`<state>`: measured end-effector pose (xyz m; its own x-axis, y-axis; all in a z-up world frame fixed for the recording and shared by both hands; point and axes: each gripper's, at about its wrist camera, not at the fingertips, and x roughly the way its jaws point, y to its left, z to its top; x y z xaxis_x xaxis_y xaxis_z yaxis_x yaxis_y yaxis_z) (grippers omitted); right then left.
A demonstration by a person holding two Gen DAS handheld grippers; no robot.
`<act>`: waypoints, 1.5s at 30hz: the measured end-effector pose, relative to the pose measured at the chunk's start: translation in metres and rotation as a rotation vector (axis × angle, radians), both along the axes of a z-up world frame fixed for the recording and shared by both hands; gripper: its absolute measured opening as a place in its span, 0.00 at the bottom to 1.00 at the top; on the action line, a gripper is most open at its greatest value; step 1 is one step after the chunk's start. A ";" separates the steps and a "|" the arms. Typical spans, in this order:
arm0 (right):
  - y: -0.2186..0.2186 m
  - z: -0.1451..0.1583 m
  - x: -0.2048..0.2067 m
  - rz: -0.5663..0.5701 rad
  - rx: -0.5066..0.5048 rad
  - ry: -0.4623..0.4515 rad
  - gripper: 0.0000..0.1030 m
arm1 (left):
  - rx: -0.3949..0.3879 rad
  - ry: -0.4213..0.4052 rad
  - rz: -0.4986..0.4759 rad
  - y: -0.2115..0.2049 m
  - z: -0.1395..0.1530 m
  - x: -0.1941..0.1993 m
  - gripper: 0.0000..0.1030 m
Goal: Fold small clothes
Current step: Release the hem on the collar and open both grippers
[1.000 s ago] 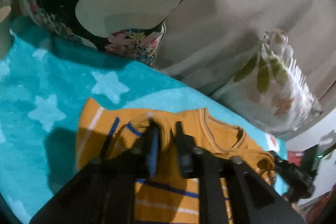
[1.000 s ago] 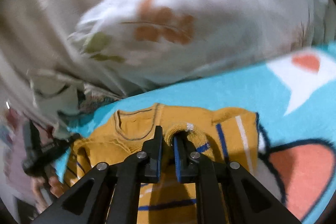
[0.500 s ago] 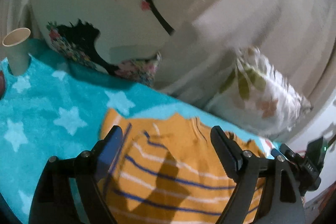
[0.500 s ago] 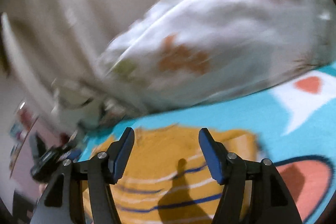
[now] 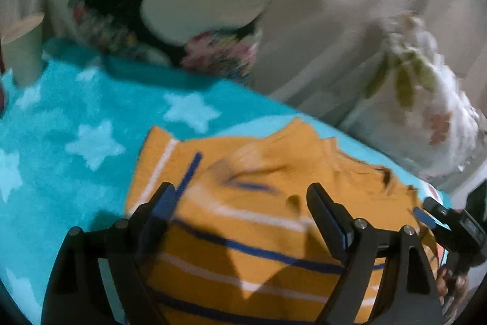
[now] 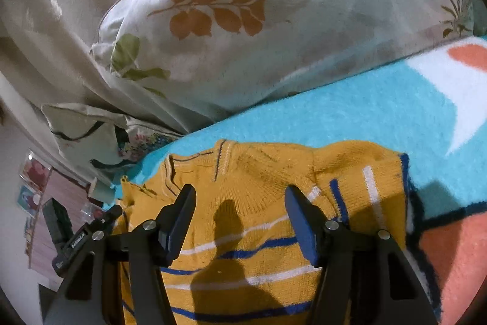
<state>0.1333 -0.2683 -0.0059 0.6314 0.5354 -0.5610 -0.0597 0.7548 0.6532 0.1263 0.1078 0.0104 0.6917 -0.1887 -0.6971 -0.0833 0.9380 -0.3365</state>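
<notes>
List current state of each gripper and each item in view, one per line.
left gripper: open, above the sweater, holding nothing.
right gripper: open, above the sweater, holding nothing.
sweater: lying on the blanket, sleeves folded in over the body, collar end wrinkled.
blanket: spread flat under the sweater.
leaf-print pillow: resting at the blanket's far edge.
paper cup: upright on the blanket.

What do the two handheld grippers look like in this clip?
Both the left gripper and right gripper are matte black, with angular linkage arms, silver pivot screws, and two flat fingers faced with dark blue pads. No cables or sleeves show.
</notes>
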 end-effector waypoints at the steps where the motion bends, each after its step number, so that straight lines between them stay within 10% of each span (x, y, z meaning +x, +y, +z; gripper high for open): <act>1: 0.001 0.001 -0.003 0.002 -0.018 -0.008 0.66 | -0.027 -0.007 0.004 0.004 -0.001 0.000 0.85; 18: 0.032 0.009 -0.005 0.021 -0.193 -0.044 0.77 | 0.166 -0.002 -0.032 -0.023 0.001 -0.002 0.91; 45: 0.048 0.012 -0.004 0.037 -0.275 -0.050 0.85 | 0.162 0.002 -0.037 -0.024 -0.002 0.001 0.93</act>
